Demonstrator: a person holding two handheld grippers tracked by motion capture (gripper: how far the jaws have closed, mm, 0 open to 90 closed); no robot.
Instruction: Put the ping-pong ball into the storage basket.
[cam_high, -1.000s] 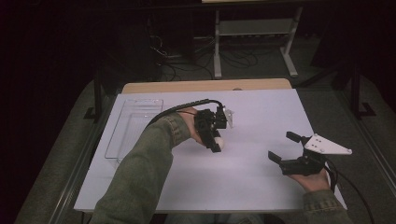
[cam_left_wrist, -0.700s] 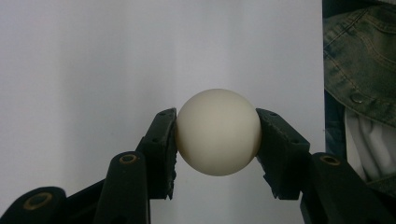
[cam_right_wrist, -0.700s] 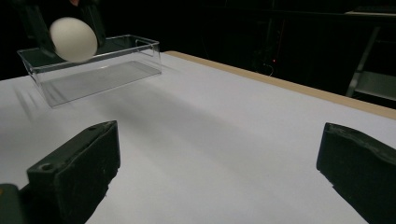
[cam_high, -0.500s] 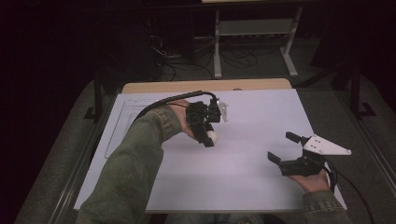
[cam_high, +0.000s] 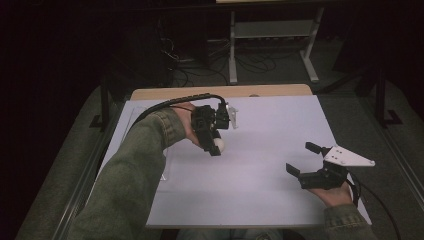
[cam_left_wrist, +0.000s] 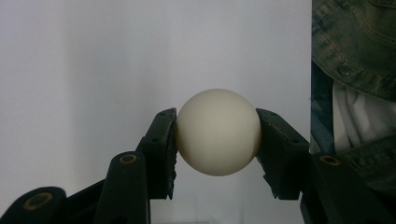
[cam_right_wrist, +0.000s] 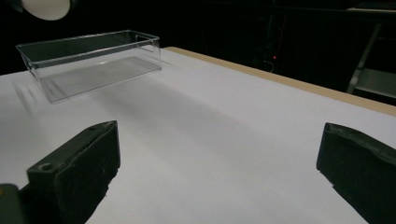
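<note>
A white ball (cam_left_wrist: 218, 132) sits squeezed between the two black jaws of my left gripper (cam_left_wrist: 217, 120), which is shut on it. In the high view that gripper (cam_high: 214, 142) hangs above the white table sheet, left of centre, with the ball (cam_high: 219, 145) at its lower tip. My right gripper (cam_high: 302, 159) rests near the table's right front, open, with nothing between its wide-spread jaws (cam_right_wrist: 219, 163). A clear plastic tray (cam_right_wrist: 93, 60) stands on the sheet's left side; the ball (cam_right_wrist: 46, 7) shows above it in the right gripper view.
The white sheet (cam_high: 265, 130) covers the table, with a wooden strip (cam_high: 220, 92) along the far edge. A metal rack (cam_high: 270, 30) and cables stand on the dark floor beyond. My left sleeve (cam_high: 135, 170) crosses over the tray's side of the table.
My left gripper has risen and drifted a little left and away, carrying the ball. The right gripper has stayed put.
</note>
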